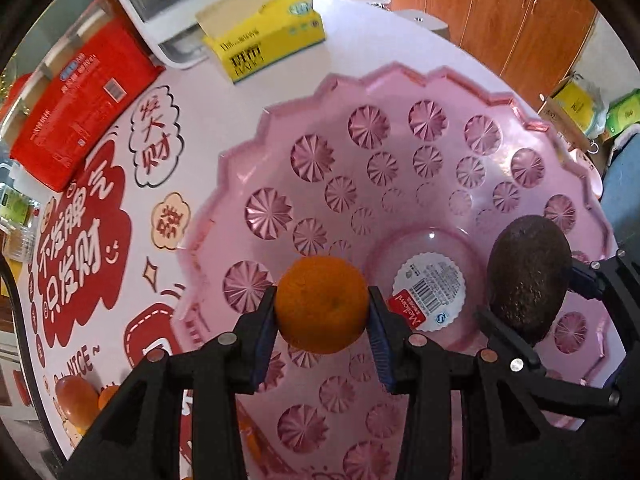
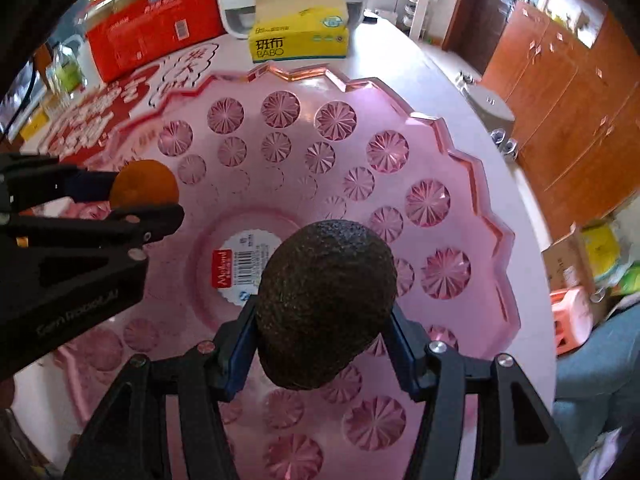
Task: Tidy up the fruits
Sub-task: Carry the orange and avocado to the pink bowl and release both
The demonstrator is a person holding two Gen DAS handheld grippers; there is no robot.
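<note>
A pink scalloped plastic fruit bowl fills both views; it also shows in the right wrist view, with a barcode label at its bottom. My left gripper is shut on an orange and holds it above the bowl's left side. The orange also shows in the right wrist view. My right gripper is shut on a dark avocado above the bowl's middle. The avocado shows at right in the left wrist view.
A yellow tissue box, a red carton and a white appliance stand at the table's back. More fruit lies on the red-and-white printed mat left of the bowl. Wooden cabinets stand beyond the table's right edge.
</note>
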